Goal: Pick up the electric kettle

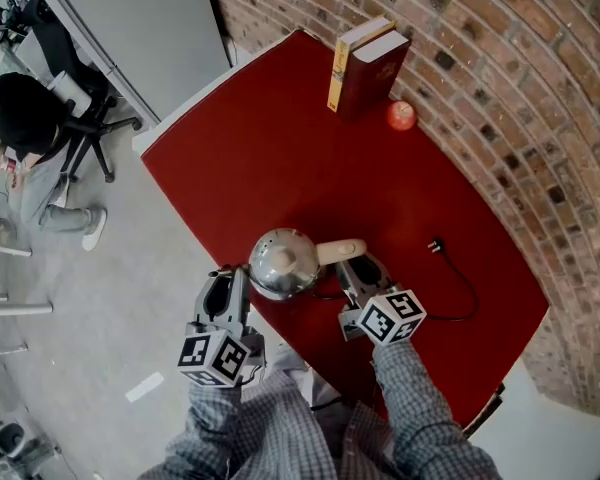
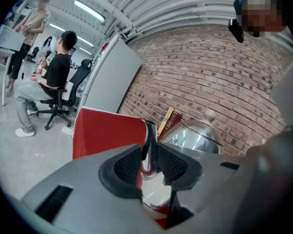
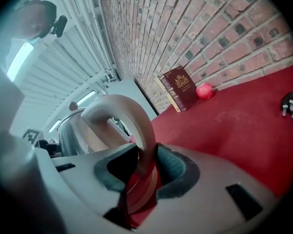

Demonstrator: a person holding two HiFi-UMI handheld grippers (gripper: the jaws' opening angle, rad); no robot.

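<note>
A steel electric kettle (image 1: 283, 261) with a beige handle (image 1: 340, 252) stands near the front edge of the red table (image 1: 280, 148). My left gripper (image 1: 230, 274) is at the kettle's left side. In the left gripper view its pads (image 2: 173, 162) press on the kettle's thin steel spout (image 2: 149, 145), with the domed lid (image 2: 195, 138) behind. My right gripper (image 1: 358, 268) is at the handle. In the right gripper view the curved handle (image 3: 132, 116) runs down between the pads (image 3: 172, 167) and fills the gap, and the kettle body (image 3: 73, 130) is at the left.
Two upright books (image 1: 365, 63) and a red ball (image 1: 401, 115) stand at the far end by the brick wall (image 1: 520, 88). A black plug with its cord (image 1: 435, 245) lies right of the kettle. A seated person (image 1: 25, 118) and office chair are on the floor at left.
</note>
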